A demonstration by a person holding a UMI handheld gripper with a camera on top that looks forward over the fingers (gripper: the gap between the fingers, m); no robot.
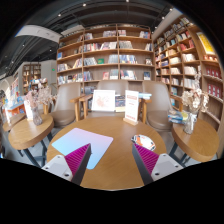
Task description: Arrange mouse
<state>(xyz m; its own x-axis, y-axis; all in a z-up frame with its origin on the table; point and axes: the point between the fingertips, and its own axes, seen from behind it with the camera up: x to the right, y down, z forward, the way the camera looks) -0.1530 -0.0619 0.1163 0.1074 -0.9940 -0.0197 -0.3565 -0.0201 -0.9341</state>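
Gripper (112, 165) open (nothing held); mouse (144, 142) ahead, orientation unclear.

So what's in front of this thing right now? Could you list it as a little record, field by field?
Setting: a library-like room with bookshelves along the walls
Surface: round wooden table
Mouse: a silvery mouse on the table, just ahead of the right-hand finger
Mouse pad: pale lavender sheet, ahead of the left-hand finger, apart from the mouse
Gripper: jaws open, nothing between them, pink pads visible
Also on table: upright display cards at the far edge
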